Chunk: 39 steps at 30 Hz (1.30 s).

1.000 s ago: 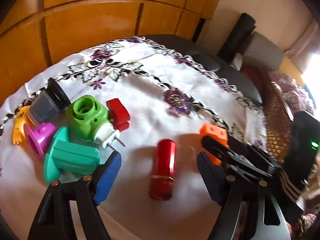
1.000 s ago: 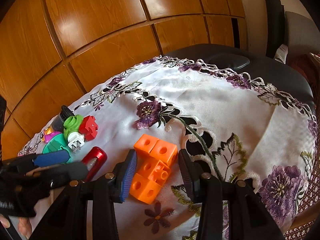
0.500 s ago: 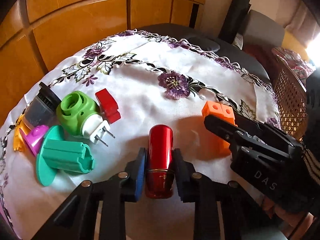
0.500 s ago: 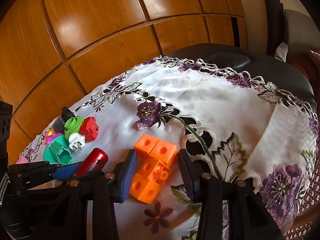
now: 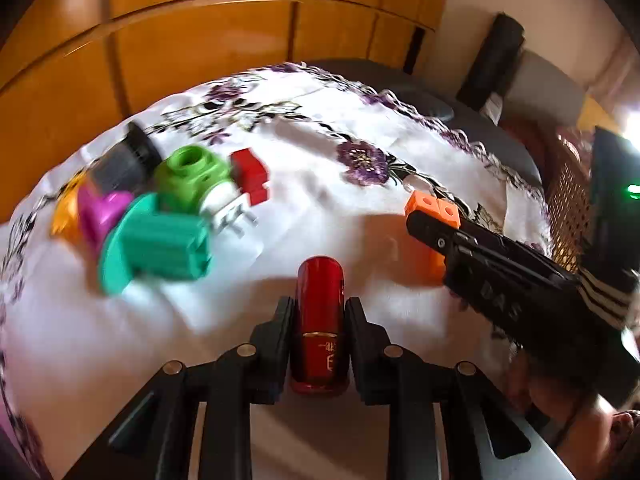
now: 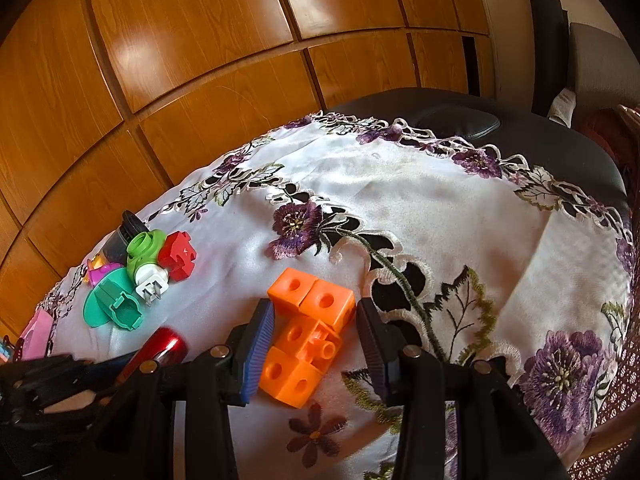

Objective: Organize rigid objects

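Red tube (image 5: 319,320) lies clamped in the left gripper (image 5: 319,328), long axis pointing up-frame — right gripper (image 6: 316,344) gapes around orange blocks (image 6: 308,332) at lower centre.

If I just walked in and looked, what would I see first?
Probably the shiny red tube, pinched between the left gripper fingers right up front. Next, the bright orange blocks lying between the open fingers of the right gripper on the flowery tablecloth. Then the heap of colourful toys further back to the left, by the wooden wall.
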Each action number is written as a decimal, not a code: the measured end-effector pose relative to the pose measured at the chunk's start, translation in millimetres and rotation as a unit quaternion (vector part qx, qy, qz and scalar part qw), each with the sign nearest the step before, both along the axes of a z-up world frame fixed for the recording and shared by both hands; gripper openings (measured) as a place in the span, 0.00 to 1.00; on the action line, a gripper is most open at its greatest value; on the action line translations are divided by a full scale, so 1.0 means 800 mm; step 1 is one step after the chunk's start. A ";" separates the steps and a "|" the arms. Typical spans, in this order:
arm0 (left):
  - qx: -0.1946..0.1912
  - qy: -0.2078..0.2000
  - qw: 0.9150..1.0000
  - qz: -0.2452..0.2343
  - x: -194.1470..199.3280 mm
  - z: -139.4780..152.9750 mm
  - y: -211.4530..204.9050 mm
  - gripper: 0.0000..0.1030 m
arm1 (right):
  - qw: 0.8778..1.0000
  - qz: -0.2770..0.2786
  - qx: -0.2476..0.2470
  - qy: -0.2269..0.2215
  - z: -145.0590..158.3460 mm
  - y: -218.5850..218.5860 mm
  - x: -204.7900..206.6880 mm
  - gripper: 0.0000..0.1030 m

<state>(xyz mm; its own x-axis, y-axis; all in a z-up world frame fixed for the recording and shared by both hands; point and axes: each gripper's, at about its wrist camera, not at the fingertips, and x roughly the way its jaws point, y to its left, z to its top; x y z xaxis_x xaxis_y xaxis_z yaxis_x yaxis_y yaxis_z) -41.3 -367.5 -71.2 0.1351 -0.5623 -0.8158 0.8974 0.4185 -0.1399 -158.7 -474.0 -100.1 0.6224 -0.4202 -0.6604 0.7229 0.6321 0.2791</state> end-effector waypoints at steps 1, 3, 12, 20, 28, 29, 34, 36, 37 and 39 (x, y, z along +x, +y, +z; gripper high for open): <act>-0.002 -0.001 1.000 0.007 -0.001 0.001 0.008 0.26 | 1.000 0.000 -0.001 0.002 0.000 0.000 0.001 0.42; -0.005 -0.002 1.000 0.017 -0.002 0.003 0.025 0.25 | 1.000 0.000 -0.003 0.004 0.000 0.001 0.001 0.42; -0.002 -0.020 0.999 0.028 -0.020 0.007 0.075 0.26 | 1.000 0.000 -0.009 0.012 0.001 0.002 0.003 0.42; 0.043 -0.058 0.997 0.012 -0.035 -0.003 0.062 0.26 | 1.000 0.000 -0.011 0.015 0.001 0.002 0.004 0.42; -0.013 0.016 0.999 0.041 -0.027 0.013 0.097 0.25 | 1.000 0.000 -0.014 0.019 0.002 0.004 0.005 0.42; -0.017 0.020 0.999 0.044 -0.027 0.016 0.101 0.25 | 1.000 0.000 -0.015 0.020 0.002 0.004 0.005 0.42; -0.045 0.028 0.996 0.065 -0.022 0.031 0.128 0.25 | 1.000 0.000 -0.016 0.022 0.002 0.004 0.006 0.42; -0.055 0.018 0.996 0.070 -0.022 0.038 0.141 0.25 | 1.000 0.000 -0.017 0.022 0.002 0.005 0.006 0.42; -0.059 0.015 0.995 0.075 -0.020 0.043 0.148 0.25 | 1.000 0.000 -0.017 0.023 0.002 0.005 0.006 0.42; -0.070 0.013 0.994 0.087 -0.015 0.051 0.164 0.25 | 1.000 0.000 -0.018 0.024 0.002 0.005 0.006 0.42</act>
<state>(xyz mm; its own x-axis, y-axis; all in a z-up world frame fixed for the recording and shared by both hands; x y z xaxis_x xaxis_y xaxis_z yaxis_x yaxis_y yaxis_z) -52.9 -236.2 -30.2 0.2206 -0.6399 -0.7361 0.8087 0.5419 -0.2287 -153.7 -470.0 -98.7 0.5911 -0.4440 -0.6734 0.7343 0.6416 0.2216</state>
